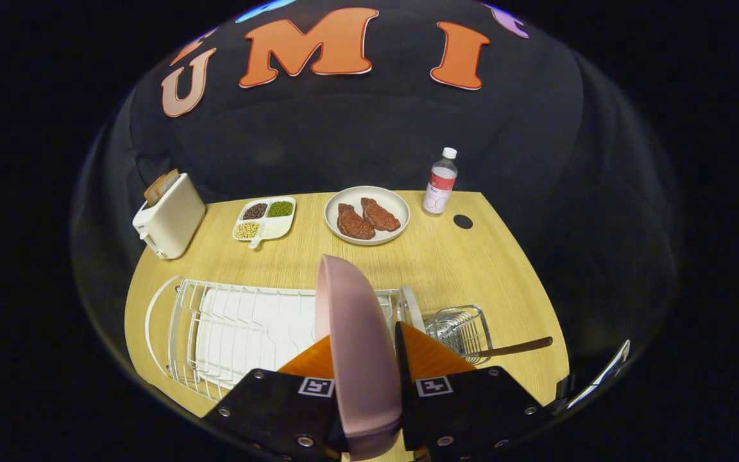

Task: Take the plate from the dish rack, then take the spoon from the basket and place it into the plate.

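- Your gripper [365,359] pinches the pink plate [355,346] on edge, both fingers pressing.
- Clear the dish rack [241,327] wires (avoid tilting), then lay it flat on bare table [472,269].

Gripper [364,359] level over the table — jaws clamped edge-on around the upright plate [356,346].

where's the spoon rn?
Gripper view: the spoon lies in the wire basket at the dish rack's end, handle sticking out, beside the gripper, whose fingers clamp the pink plate.
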Tool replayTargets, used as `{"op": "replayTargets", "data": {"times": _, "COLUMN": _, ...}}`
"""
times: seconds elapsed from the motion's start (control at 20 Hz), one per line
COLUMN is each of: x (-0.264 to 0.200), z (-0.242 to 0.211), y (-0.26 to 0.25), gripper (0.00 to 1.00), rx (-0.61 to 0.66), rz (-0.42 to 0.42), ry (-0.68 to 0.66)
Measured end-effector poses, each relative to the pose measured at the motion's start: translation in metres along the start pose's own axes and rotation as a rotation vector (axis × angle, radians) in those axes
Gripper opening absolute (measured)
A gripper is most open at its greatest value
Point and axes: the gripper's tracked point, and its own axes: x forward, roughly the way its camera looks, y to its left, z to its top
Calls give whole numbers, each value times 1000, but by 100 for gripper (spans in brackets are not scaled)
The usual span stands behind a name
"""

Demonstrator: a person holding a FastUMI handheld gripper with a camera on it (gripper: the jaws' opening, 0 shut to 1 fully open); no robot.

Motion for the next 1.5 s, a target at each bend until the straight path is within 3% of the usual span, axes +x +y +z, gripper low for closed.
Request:
{"op": "replayTargets", "data": {"times": 0.3, "x": -51, "z": -14, "y": 0, "gripper": 31, "rx": 43, "rz": 122, "ry": -53}}
{"op": "replayTargets", "data": {"times": 0.7, "x": -104, "z": -78, "y": -2, "gripper": 31, "rx": 111, "rz": 295, "ry": -67}}
{"op": "replayTargets", "data": {"times": 1.1, "x": -116, "z": -146, "y": -7, "gripper": 31, "rx": 103, "rz": 362, "ry": -57}}
{"op": "replayTargets", "data": {"times": 1.5, "x": -93, "z": -203, "y": -1, "gripper": 31, "rx": 130, "rz": 403, "ry": 11}}
